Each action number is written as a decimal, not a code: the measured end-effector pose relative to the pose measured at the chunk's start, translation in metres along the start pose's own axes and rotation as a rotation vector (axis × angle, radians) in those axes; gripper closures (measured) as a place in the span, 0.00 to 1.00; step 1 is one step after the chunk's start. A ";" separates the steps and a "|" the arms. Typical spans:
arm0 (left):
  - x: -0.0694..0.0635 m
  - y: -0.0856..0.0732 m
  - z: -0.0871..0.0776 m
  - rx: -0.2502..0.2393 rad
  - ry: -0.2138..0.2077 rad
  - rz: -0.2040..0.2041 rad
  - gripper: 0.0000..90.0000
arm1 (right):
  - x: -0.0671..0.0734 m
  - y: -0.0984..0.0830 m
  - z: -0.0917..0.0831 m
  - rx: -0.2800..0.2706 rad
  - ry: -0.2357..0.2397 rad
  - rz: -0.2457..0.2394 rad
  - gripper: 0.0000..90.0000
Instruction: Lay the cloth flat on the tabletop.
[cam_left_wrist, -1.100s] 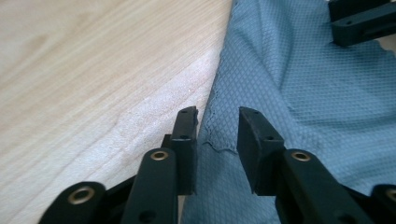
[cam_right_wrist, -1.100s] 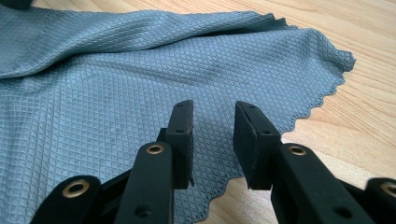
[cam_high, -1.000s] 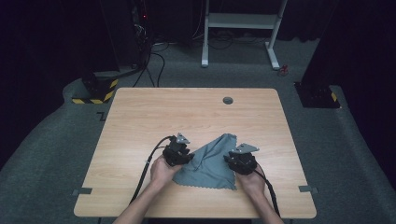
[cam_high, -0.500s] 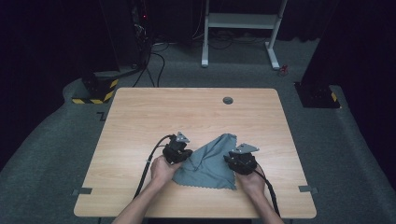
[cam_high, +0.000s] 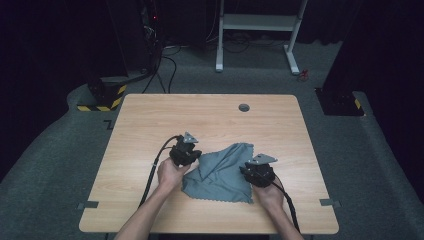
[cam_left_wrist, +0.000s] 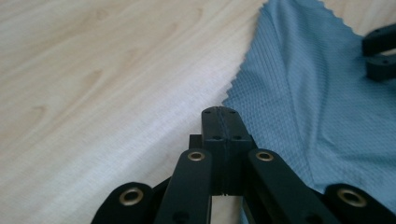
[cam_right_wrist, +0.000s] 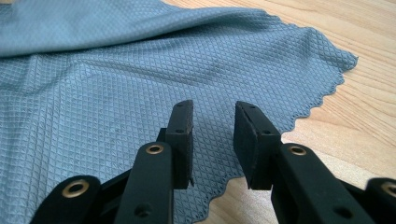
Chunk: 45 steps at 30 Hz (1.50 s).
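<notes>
A grey-blue waffle-weave cloth (cam_high: 222, 170) with a zigzag edge lies rumpled on the near middle of the wooden table (cam_high: 200, 115). My left gripper (cam_high: 196, 157) sits at the cloth's left edge. In the left gripper view its jaws (cam_left_wrist: 219, 114) are pressed together, with the cloth (cam_left_wrist: 317, 93) running in under them from the right and creased toward them. My right gripper (cam_high: 246, 173) hovers at the cloth's right side. Its jaws (cam_right_wrist: 212, 121) stand apart above the cloth (cam_right_wrist: 116, 70) near a scalloped corner, with nothing between the pads.
A round cable hole (cam_high: 244, 107) sits near the table's far edge. Black cables trail from both grippers over the near edge. Beyond the table stand a white frame (cam_high: 257, 22) and dark equipment on grey carpet. The right gripper's jaws (cam_left_wrist: 380, 51) show far right in the left gripper view.
My left gripper has shifted slightly away from the near edge, and the cloth's left side has drawn into a raised fold. The right gripper has stayed put.
</notes>
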<state>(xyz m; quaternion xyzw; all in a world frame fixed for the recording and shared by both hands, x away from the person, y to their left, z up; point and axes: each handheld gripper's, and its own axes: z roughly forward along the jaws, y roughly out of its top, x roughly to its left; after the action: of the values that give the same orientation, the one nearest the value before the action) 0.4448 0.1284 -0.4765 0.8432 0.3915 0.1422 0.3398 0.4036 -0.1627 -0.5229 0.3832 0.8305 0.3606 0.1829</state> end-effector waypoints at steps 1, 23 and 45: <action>0.003 0.003 0.001 0.002 0.017 0.008 1.00 | 0.000 0.000 0.000 0.000 0.000 0.000 0.76; 0.063 0.008 0.036 0.033 0.202 -0.098 1.00 | 0.000 0.000 0.000 0.002 -0.001 0.007 0.76; -0.010 -0.066 -0.039 0.004 0.005 -0.033 0.71 | 0.006 -0.006 -0.026 0.041 0.062 0.021 0.75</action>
<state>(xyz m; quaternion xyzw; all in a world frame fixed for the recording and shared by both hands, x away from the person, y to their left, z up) 0.3812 0.1695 -0.4929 0.8370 0.4065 0.1377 0.3395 0.3817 -0.1732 -0.5100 0.3840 0.8389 0.3574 0.1453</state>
